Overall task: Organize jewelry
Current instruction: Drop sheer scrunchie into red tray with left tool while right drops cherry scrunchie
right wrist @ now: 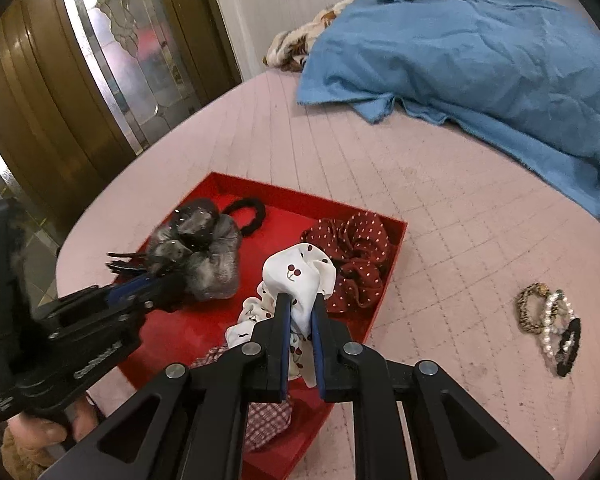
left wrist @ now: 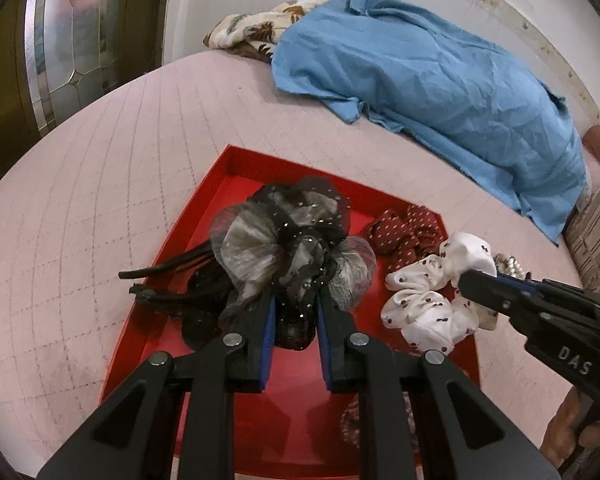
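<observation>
Holding both tongs clamped, left tongs (left wrist: 296, 300) on bow (left wrist: 284, 240), right tongs (right wrist: 300, 312) on scrunchie (right wrist: 300, 280), I sort them over the tray (right wrist: 188, 328), frame centre.

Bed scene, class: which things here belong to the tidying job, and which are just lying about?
Job:
red tray
cherry scrunchie, in right gripper
grey hair bow, in left gripper
dotted red scrunchie
checked scrunchie
bracelets outside the tray

Lying about:
blue cloth
patterned cloth
</observation>
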A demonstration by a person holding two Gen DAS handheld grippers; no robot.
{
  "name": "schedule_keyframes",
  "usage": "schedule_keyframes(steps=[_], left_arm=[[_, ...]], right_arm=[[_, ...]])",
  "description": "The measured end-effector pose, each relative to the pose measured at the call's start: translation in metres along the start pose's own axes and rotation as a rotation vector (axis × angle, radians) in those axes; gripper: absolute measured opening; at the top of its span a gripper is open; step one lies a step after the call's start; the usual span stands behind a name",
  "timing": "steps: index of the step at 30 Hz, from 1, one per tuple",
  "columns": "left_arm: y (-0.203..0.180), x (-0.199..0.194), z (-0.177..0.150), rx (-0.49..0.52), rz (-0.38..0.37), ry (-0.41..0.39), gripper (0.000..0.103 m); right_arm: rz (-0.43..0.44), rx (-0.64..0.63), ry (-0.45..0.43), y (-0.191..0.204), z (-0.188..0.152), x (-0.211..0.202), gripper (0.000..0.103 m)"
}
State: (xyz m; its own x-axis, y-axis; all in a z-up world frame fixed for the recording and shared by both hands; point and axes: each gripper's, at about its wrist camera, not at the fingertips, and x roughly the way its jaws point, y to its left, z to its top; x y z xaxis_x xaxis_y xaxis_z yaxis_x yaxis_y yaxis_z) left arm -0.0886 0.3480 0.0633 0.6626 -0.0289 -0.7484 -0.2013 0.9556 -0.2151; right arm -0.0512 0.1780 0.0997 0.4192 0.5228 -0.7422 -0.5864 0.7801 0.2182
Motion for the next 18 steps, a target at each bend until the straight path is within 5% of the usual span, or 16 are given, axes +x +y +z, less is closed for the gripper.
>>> schedule_keyframes(steps=[9,14,18], left_arm=[[-0.003,0.007,0.001,0.024,0.028,0.016,0.023],[-0.001,0.001,0.002,0.013,0.013,-0.017,0.056],[-0.002,-0.007,0.003,-0.001,-0.012,-0.059,0.069]], right_arm=[[-0.028,-0.022,0.047,0.005,-0.012,0.025,0.013],[-0.028,-0.023,0.027,0.005,-0.011,0.019,0.032],[-0.032,-0.025,-0.009,0.008,-0.01,0.005,0.051]])
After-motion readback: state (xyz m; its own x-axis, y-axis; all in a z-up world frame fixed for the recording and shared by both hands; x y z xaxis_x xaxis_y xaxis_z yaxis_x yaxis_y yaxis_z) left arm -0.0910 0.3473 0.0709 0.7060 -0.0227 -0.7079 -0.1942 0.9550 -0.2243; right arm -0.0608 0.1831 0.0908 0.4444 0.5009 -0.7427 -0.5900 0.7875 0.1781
